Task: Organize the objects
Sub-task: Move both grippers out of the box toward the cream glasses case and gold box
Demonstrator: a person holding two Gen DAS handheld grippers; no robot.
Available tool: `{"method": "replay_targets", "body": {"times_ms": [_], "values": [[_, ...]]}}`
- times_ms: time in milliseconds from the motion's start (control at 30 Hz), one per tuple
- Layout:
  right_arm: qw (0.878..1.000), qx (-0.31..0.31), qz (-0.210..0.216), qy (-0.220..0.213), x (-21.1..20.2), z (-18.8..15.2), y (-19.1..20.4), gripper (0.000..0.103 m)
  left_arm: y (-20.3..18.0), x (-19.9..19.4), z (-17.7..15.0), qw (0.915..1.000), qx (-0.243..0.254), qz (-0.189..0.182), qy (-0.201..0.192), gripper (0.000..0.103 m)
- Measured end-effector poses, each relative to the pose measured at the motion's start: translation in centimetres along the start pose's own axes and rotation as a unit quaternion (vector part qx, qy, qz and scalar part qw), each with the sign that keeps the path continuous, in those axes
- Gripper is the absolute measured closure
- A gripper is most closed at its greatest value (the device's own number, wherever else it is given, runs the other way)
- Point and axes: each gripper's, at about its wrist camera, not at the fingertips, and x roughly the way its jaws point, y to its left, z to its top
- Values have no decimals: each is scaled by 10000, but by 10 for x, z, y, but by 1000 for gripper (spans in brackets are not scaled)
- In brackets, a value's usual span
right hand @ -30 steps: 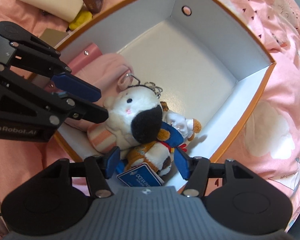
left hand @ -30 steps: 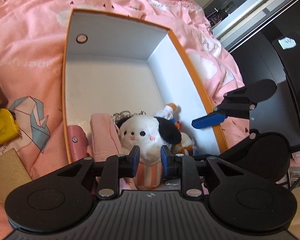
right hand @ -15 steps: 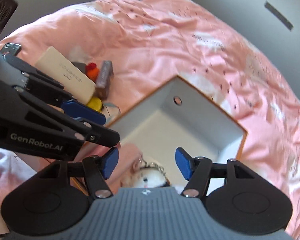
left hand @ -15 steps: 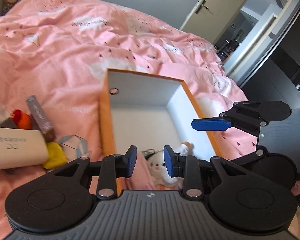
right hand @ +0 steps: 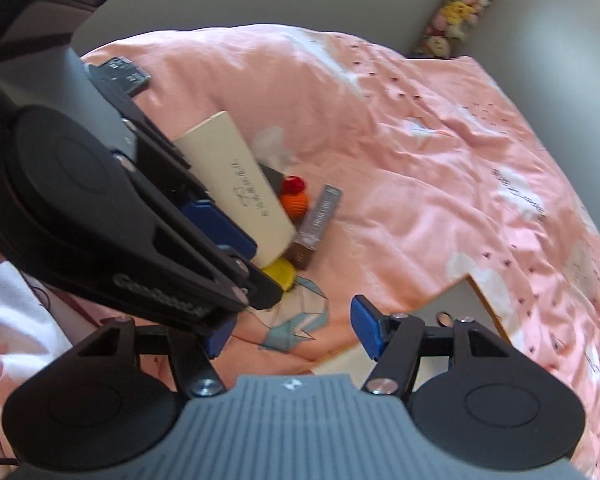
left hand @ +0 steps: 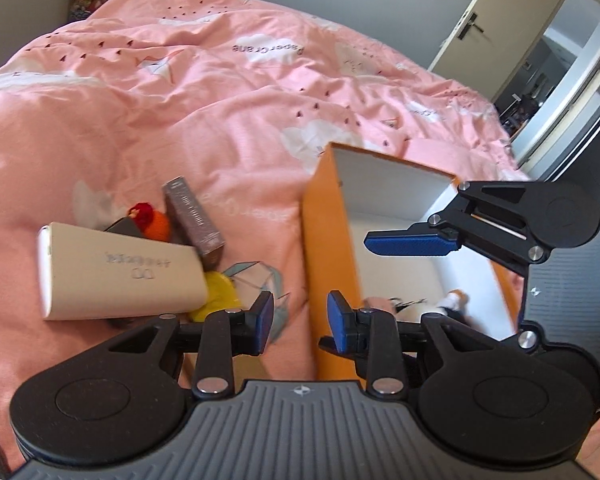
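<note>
An orange box with a white inside sits on the pink bed; its corner shows in the right wrist view. Plush toys and a pink item lie in its near end. Left of it is a pile: a cream case, a brown carton, an orange-red knitted toy and a yellow item. My left gripper is open and empty above the box's left wall. My right gripper is open and empty; it shows over the box in the left wrist view.
The pink duvet covers the whole bed. A door and a dark doorway stand at the far right. Plush toys sit by the wall past the bed's head. The left gripper's body fills the left of the right wrist view.
Both grippers have pulled up and back out of the box and swung left toward the pile. The plush toys stay in the box. The left gripper's jaws have widened a little.
</note>
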Motion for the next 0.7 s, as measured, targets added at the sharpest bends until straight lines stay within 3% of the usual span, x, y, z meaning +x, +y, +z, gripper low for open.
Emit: {"method": "replay_targets", "body": {"times_ms": [333,567,700], "values": [[9929,-634,645,771,59,13,11,39,32,28,-13,9961,90,526,707,67],[9780,-933,1220,1412,94,14,17,39,67,35,-16,9925,-486,240,1093,67],[9689,-1210,1528,1523,103,19,23,39,84,42,-16,9882,-827,128,1281,67]]}}
